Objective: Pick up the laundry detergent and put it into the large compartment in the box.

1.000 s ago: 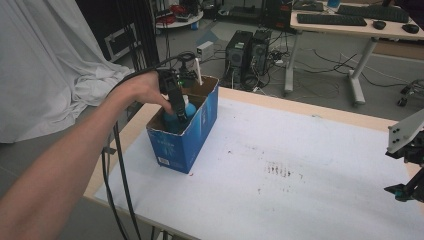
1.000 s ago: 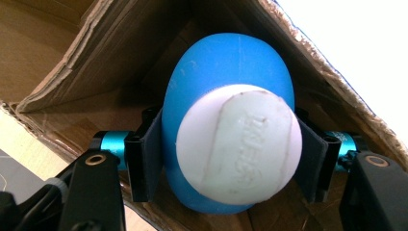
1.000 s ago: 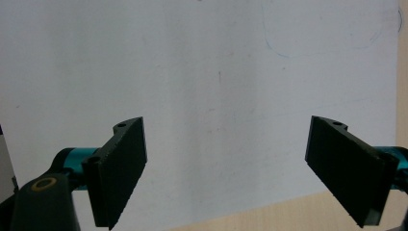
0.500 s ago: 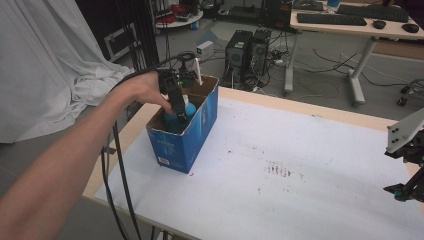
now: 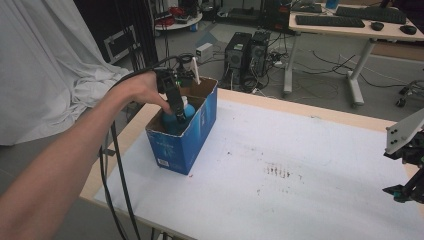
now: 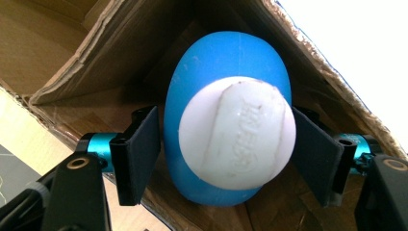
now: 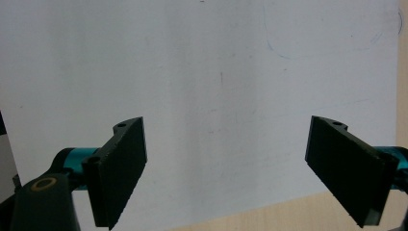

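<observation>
White paper covers most of the table (image 5: 300, 165), with a bare wooden edge showing along the far and left sides. From about seven o'clock a bare forearm reaches up to the left hand-held gripper (image 5: 176, 114), which points steeply down into the blue cardboard box (image 5: 187, 145) at the table's ten o'clock corner. Inside the box stands a blue bottle (image 6: 226, 62) with a white cap (image 6: 238, 132); the gripper's jaws have just been opening and now flank the cap, the left one apart from it, the right one just beside it. Over at four o'clock, the right hand-held gripper (image 7: 226, 168) hangs above the table's near right edge, jaws spread wide with nothing between them. Between box and right gripper lies open paper, only smudged with dark marks.
</observation>
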`<state>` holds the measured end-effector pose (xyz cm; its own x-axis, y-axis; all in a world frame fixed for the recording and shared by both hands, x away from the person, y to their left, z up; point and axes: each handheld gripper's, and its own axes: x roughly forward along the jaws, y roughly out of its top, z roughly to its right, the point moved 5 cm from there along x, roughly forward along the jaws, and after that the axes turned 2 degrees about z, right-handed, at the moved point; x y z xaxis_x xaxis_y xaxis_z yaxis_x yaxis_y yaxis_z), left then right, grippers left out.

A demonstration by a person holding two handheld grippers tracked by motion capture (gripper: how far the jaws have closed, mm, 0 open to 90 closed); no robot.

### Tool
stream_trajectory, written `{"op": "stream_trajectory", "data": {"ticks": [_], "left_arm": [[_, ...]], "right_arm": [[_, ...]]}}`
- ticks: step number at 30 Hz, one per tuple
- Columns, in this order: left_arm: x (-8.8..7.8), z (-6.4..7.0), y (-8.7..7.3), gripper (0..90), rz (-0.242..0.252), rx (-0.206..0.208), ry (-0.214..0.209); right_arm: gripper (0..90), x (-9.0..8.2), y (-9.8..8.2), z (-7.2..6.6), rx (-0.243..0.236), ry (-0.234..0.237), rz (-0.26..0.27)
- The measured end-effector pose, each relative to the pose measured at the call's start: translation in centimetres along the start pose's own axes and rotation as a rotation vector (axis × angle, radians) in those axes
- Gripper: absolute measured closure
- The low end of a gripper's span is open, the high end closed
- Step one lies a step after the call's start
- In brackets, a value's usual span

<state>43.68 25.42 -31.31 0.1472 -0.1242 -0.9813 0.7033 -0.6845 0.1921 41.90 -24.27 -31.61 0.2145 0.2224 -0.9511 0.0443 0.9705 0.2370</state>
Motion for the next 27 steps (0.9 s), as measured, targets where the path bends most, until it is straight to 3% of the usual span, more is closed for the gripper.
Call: {"op": "stream_trajectory", "data": {"ticks": [6,18,27], "left_arm": [[-0.5,0.2,0.2,28.1,0.004,0.011,0.006],[-3.0,0.4,1.2,27.1,0.026,0.021,0.046],[-4.6,1.3,2.0,27.1,0.035,0.056,0.065]], "right_arm": [[13.7,-0.2,-0.1,0.0,-0.002,-0.003,-0.003],[13.7,-0.3,-0.2,-0.1,0.003,-0.004,0.0],[13.7,-0.2,-0.1,-0.1,-0.004,-0.004,0.002]]}}
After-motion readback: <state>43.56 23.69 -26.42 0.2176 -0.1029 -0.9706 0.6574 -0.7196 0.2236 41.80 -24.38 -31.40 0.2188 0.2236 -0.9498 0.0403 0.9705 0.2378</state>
